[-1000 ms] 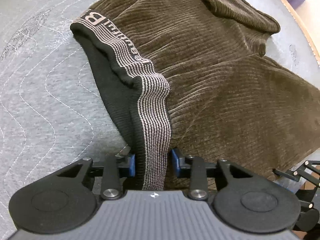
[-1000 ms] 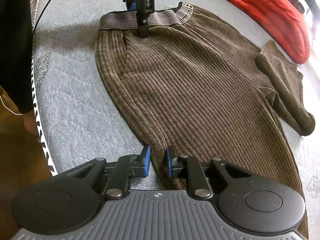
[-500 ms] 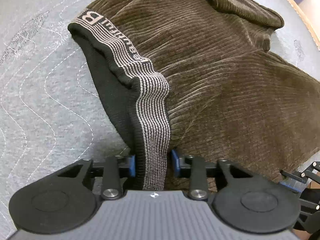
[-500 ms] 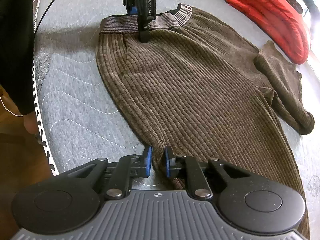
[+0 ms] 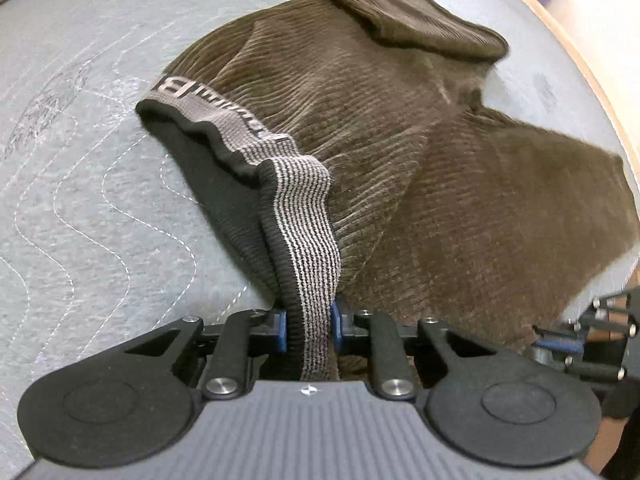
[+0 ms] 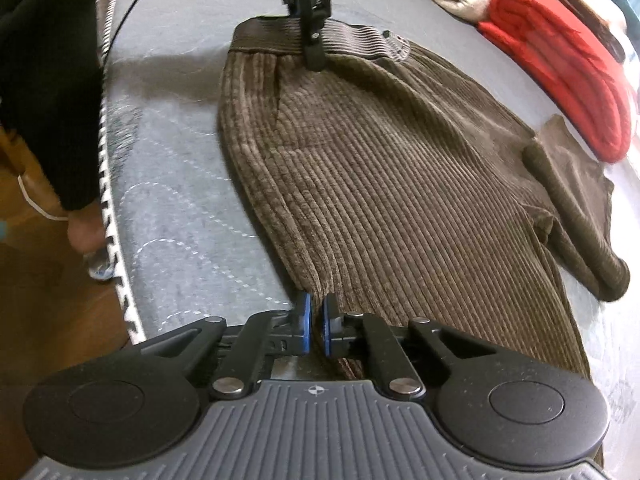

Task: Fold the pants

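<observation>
Right at the left gripper [image 5: 308,326], its two blue pads pinch the striped waistband [image 5: 310,216] of the brown pants [image 5: 420,184]. The band is pulled up off the bed and runs away from the gripper to the far left, where big letters show on it. The dark inside of the pants shows just left of the band. Past the band, the ribbed brown cloth spreads out ahead and to the right of the gripper. Farther on, a folded-back pant leg [image 5: 400,4] lies on top.

The right gripper [image 6: 314,326] has its blue pads pressed close together on the edge of the pants, down at the leg end. Ahead of it the pants stretch out flat on the grey quilted bed [image 6: 180,184]. To the far right, one leg end [image 6: 576,208] is bent over. At the far end, the left gripper comes down onto the waistband from above. Past that, to the right, sits a folded red cloth [image 6: 560,80].
</observation>
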Tool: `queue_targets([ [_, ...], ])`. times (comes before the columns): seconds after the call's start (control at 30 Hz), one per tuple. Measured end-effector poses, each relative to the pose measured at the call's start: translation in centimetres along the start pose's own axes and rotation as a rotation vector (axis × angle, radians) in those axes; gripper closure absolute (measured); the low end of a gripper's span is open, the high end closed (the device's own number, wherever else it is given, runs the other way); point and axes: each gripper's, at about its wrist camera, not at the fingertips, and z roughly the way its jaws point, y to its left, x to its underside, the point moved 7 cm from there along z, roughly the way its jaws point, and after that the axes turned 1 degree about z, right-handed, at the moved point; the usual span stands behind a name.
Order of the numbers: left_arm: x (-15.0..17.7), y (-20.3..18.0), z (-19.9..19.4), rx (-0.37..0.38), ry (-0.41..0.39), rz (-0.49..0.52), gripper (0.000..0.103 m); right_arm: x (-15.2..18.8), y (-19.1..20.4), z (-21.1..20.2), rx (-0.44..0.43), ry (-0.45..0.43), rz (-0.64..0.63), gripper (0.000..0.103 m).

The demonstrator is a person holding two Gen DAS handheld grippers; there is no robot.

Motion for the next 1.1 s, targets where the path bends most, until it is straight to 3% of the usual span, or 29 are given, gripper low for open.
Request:
queue_targets([
  [0.47, 0.1, 0.2, -0.2, -0.098, 0.066, 0.013, 0.079, -2.7, 4.7, -0.4, -0.084, -0.034, -0.136, 0.098],
  [0.57, -0.8, -0.2, -0.1, -0.112, 0.069, -0.018, 0.068, -2.4, 4.8, 0.4, -0.02, 0.003, -0.148, 0.097],
  [0.7, -2.6, -1.5, -0.9, -0.282, 0.015, 0.097, 0.043, -2.0, 4.4, -0.2, 0.005, -0.006, -0.116, 0.095],
  [0.8, -4.9, -1.8, -1.6, -0.329, -0.056, 0.09, 0.043, -1.2, 1.9, -2.7, 0.02, -0.065, 0.013, 0.091],
  [0.87, -6.4, -2.5, -1.8, -0.3, -0.093, 0.061, 0.043, -0.2, -0.8, -4.9, 0.05, -0.12, 0.148, 0.072],
  [0.93, -7.2, -3.6, -1.6, -0.243, -0.107, 0.057, 0.044, 1.8, -4.4, -6.9, 0.133, -0.162, 0.288, 0.058],
  [1.0, -7.8, -4.7, -1.2, -0.193, -0.104, 0.059, 0.053, 4.6, -7.5, -8.0, 0.213, -0.156, 0.415, 0.055],
  [1.1, -7.5, -5.9, 0.6, -0.154, -0.048, 0.073, 0.066, 9.1, -11.1, -8.3, 0.304, -0.075, 0.569, 0.055],
])
